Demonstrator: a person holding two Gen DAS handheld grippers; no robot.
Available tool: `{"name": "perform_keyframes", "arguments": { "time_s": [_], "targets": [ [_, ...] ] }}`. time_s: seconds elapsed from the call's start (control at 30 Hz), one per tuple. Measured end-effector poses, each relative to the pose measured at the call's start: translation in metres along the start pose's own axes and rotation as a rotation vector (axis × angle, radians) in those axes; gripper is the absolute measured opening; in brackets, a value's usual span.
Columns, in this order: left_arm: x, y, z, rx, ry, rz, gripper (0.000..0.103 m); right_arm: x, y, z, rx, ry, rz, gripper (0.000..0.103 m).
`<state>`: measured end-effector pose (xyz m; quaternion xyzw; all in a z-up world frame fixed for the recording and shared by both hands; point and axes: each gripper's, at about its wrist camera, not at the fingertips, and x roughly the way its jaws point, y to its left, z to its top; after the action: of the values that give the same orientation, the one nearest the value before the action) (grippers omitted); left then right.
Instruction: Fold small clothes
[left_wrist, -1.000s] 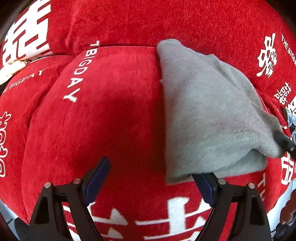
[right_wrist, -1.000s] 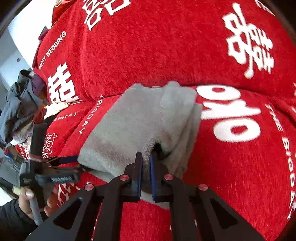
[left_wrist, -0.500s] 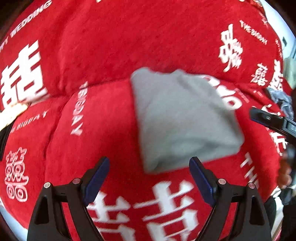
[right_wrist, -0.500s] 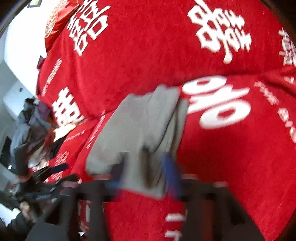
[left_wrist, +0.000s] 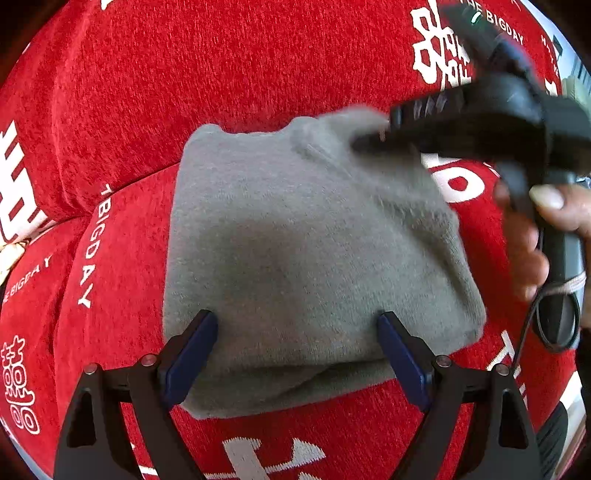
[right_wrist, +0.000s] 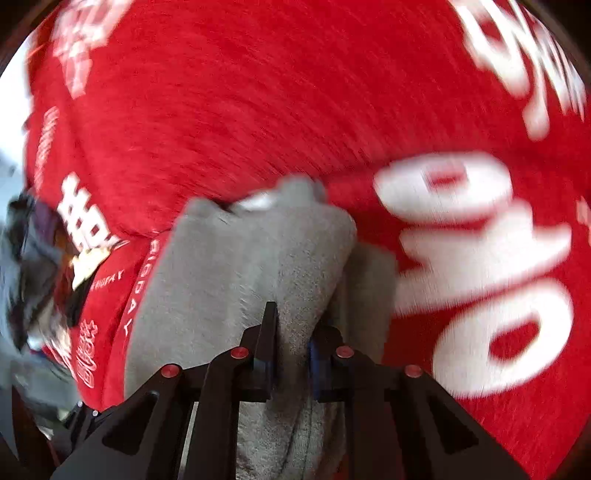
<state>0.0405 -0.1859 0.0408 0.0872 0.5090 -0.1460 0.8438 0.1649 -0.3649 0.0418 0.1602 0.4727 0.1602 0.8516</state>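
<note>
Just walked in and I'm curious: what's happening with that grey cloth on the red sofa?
A person is folding a small grey garment on a red sofa cover, using a hand-held gripper in each hand. The right gripper is pinched on a fold of the garment. The left gripper is open, its fingers on either side of the near edge.

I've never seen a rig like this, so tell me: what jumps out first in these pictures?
The bright red cover with big white lettering fills both views. In the middle lies a folded grey garment. The left gripper stands wide open at the garment's near edge, while the right gripper is closed on a bunch of the grey fabric; that view is blurred.
</note>
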Motion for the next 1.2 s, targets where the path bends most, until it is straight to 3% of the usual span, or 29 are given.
{"name": "perform_keyframes", "arguments": {
  "time_s": [0.1,0.17,0.2,0.4,0.43,0.5,0.53,0.57,0.67,0.77,0.87,0.97,1.1,1.2],
  "targets": [
    [0.002,0.001,0.0,-0.019,0.004,-0.012,0.089,-0.008,-0.007,0.003,0.025,-0.075,-0.027,0.01],
    [0.004,-0.003,0.0,-0.005,0.001,-0.002,0.093,0.01,-0.026,-0.001,0.083,-0.01,-0.074,0.009],
    [0.004,-0.004,-0.001,0.001,0.001,-0.007,0.095,0.018,-0.033,-0.005,0.099,0.018,-0.054,0.009],
    [-0.007,0.0,0.001,-0.011,-0.001,-0.009,0.096,-0.018,-0.016,-0.01,0.074,-0.028,-0.079,0.018],
    [-0.013,0.005,0.002,-0.028,-0.006,-0.022,0.096,-0.028,-0.009,-0.013,0.045,-0.049,-0.098,0.024],
    [-0.023,0.015,0.003,-0.067,-0.023,-0.022,0.096,-0.047,0.008,-0.021,-0.019,-0.073,-0.127,0.049],
    [-0.026,0.02,0.002,-0.082,-0.029,-0.013,0.096,-0.053,0.015,-0.025,-0.046,-0.082,-0.136,0.066],
    [-0.028,0.025,0.003,-0.097,-0.036,-0.004,0.096,-0.062,0.029,-0.032,-0.089,-0.101,-0.143,0.071],
    [-0.026,0.048,0.003,-0.164,-0.034,0.029,0.096,-0.074,0.063,-0.054,-0.214,-0.129,-0.156,0.071],
    [-0.019,0.066,-0.003,-0.212,-0.018,0.045,0.096,-0.062,0.075,-0.072,-0.277,-0.094,-0.168,0.071],
    [-0.005,0.079,-0.011,-0.228,0.019,0.074,0.096,-0.044,0.072,-0.085,-0.275,-0.028,-0.142,0.071],
    [-0.003,0.086,-0.016,-0.244,0.024,0.039,0.096,-0.034,0.065,-0.092,-0.292,-0.008,-0.197,0.071],
    [-0.014,0.086,-0.014,-0.217,-0.006,0.069,0.096,-0.05,0.061,-0.09,-0.254,0.013,-0.194,0.071],
    [-0.019,0.089,-0.01,-0.195,-0.026,0.075,0.096,-0.068,0.065,-0.09,-0.282,-0.023,-0.194,0.071]
  ]
}}
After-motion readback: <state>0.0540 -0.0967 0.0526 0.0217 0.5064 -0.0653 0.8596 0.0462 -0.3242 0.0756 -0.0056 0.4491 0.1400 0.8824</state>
